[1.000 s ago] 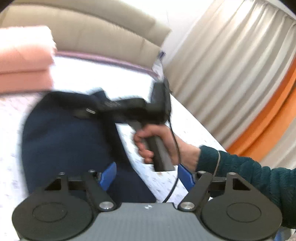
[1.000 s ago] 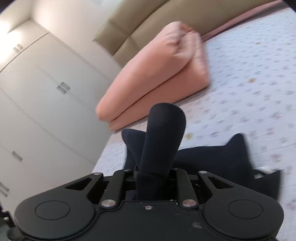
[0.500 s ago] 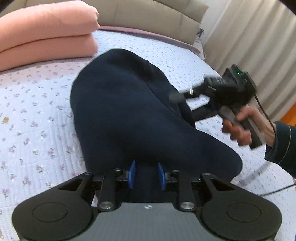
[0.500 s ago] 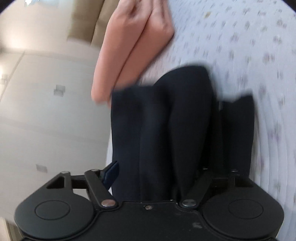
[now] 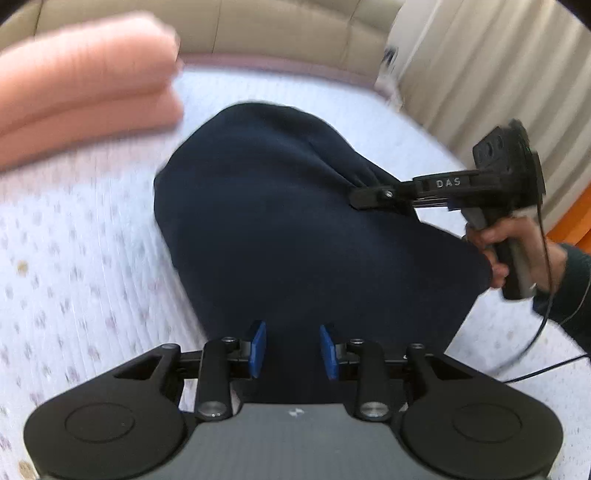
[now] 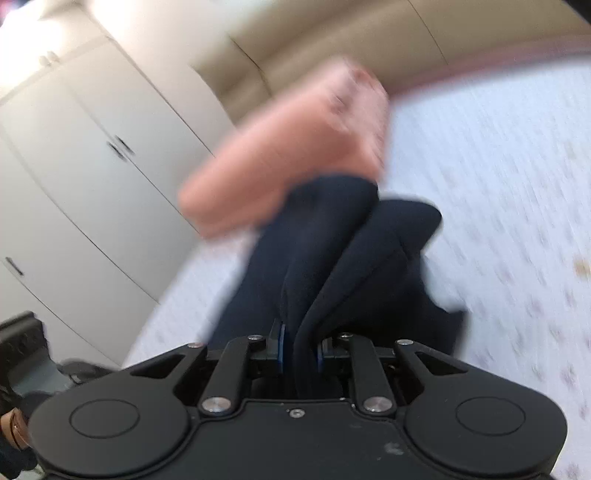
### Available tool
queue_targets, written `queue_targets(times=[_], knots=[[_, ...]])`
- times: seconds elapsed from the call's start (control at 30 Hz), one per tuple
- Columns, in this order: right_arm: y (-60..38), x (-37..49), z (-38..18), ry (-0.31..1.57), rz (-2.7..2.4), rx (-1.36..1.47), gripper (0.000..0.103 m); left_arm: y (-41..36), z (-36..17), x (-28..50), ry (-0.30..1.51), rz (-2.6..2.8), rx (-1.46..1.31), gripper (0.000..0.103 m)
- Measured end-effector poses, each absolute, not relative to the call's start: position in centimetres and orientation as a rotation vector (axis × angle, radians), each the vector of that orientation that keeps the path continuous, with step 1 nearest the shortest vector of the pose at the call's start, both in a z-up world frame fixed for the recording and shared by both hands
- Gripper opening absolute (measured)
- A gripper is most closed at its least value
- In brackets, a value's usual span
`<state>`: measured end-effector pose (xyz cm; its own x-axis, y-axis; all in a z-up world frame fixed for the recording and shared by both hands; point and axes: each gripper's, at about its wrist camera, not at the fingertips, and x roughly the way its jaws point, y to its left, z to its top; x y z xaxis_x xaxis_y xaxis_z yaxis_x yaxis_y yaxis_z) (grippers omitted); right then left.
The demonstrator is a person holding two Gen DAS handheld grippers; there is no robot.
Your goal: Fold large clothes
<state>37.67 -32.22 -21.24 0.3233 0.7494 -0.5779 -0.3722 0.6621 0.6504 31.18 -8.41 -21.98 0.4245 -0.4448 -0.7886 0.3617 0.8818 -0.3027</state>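
Note:
A large dark navy garment [image 5: 295, 221] lies bunched on the flowered bedspread [image 5: 74, 277]. My left gripper [image 5: 292, 350] sits over its near edge with the blue pads [image 5: 257, 347] apart and cloth between them; the jaws are not pressed together. My right gripper [image 6: 298, 354] is shut on a thick fold of the same navy garment [image 6: 332, 251]. In the left wrist view the right gripper [image 5: 365, 194] reaches in from the right and pinches the garment's far right edge.
A folded pink blanket [image 5: 81, 92] lies at the head of the bed, also in the right wrist view [image 6: 288, 158]. A beige headboard [image 5: 258, 29] is behind it. Curtains [image 5: 498, 66] hang on the right. White wardrobe doors [image 6: 92, 166] stand beyond the bed.
My left gripper closed around the garment's near edge and has now widened a little. My right gripper, open half a second ago, has shut on a fold of the garment.

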Motion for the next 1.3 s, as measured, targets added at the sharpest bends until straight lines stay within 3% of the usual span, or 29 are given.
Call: queue_targets(times=[0.07, 0.1, 0.17, 0.23, 0.3, 0.33, 0.4, 0.5, 0.57, 0.6, 0.7, 0.77, 0.8, 0.83, 0.87, 1.0, 1.03, 1.13, 1.2, 1.3], knots=[[-32.4, 39.0, -25.0, 1.170, 0.776, 0.510, 0.033, -9.2, -24.2, 31.6, 1.068, -0.502, -0.062, 0.034], [-33.0, 38.8, -25.9, 1.193, 0.766, 0.559, 0.046, -9.5, -24.7, 31.4, 1.062, -0.505, -0.038, 0.034], [-34.3, 38.1, -25.9, 1.184, 0.803, 0.662, 0.052, -9.8, -24.7, 30.9, 1.059, -0.509, -0.012, 0.037], [-34.7, 36.8, -25.3, 1.184, 0.872, 0.671, 0.082, -9.9, -24.7, 30.7, 1.093, -0.538, -0.005, 0.038], [-33.4, 35.3, -24.5, 1.201, 0.904, 0.549, 0.083, -10.3, -25.3, 30.4, 1.163, -0.582, 0.000, 0.038], [-32.8, 34.4, -24.1, 1.219, 0.883, 0.460, 0.069, -10.5, -25.6, 30.2, 1.181, -0.582, 0.006, 0.038], [-32.6, 32.8, -23.0, 1.189, 0.862, 0.392, 0.026, -10.6, -25.4, 29.8, 1.171, -0.585, 0.010, 0.039], [-33.8, 31.5, -19.9, 1.016, 0.865, 0.370, 0.021, -9.0, -23.4, 30.6, 1.105, -0.606, -0.157, 0.045], [-34.2, 31.4, -20.0, 0.960, 0.785, 0.283, 0.021, -7.8, -22.0, 31.5, 1.028, -0.552, -0.213, 0.063], [-34.4, 31.6, -21.5, 1.013, 0.745, 0.279, 0.021, -7.5, -21.5, 31.9, 0.989, -0.519, -0.197, 0.064], [-33.7, 33.0, -25.6, 1.231, 0.759, 0.281, 0.025, -7.0, -20.8, 34.0, 0.890, -0.418, -0.145, 0.064], [-33.1, 34.0, -24.7, 1.244, 0.788, 0.217, 0.038, -7.0, -21.4, 36.6, 0.875, -0.376, -0.142, 0.060], [-32.7, 34.8, -23.8, 1.243, 0.781, 0.181, 0.067, -7.1, -21.7, 38.0, 0.875, -0.349, -0.141, 0.058], [-33.2, 33.9, -22.1, 1.227, 0.744, 0.141, 0.089, -7.2, -22.2, 39.5, 0.875, -0.340, -0.146, 0.052], [-33.4, 34.2, -20.6, 1.184, 0.728, 0.117, 0.089, -7.7, -23.0, 41.0, 0.873, -0.330, -0.148, 0.047], [-32.5, 37.3, -16.2, 0.987, 0.751, 0.065, 0.092, -8.4, -23.7, 44.4, 0.773, -0.279, -0.159, 0.051], [-31.7, 38.2, -15.7, 0.935, 0.761, 0.057, 0.096, -8.4, -23.9, 44.9, 0.754, -0.265, -0.166, 0.052], [-28.9, 42.8, -16.3, 0.834, 0.836, 0.056, 0.097, -8.1, -25.4, 47.5, 0.773, -0.249, -0.256, 0.052], [-26.6, 45.4, -17.9, 0.837, 0.802, -0.007, 0.097, -8.0, -26.0, 48.6, 0.774, -0.230, -0.274, 0.052], [-23.6, 47.8, -21.8, 0.988, 0.796, -0.086, 0.095, -8.7, -26.5, 49.5, 0.760, -0.207, -0.203, 0.053]])
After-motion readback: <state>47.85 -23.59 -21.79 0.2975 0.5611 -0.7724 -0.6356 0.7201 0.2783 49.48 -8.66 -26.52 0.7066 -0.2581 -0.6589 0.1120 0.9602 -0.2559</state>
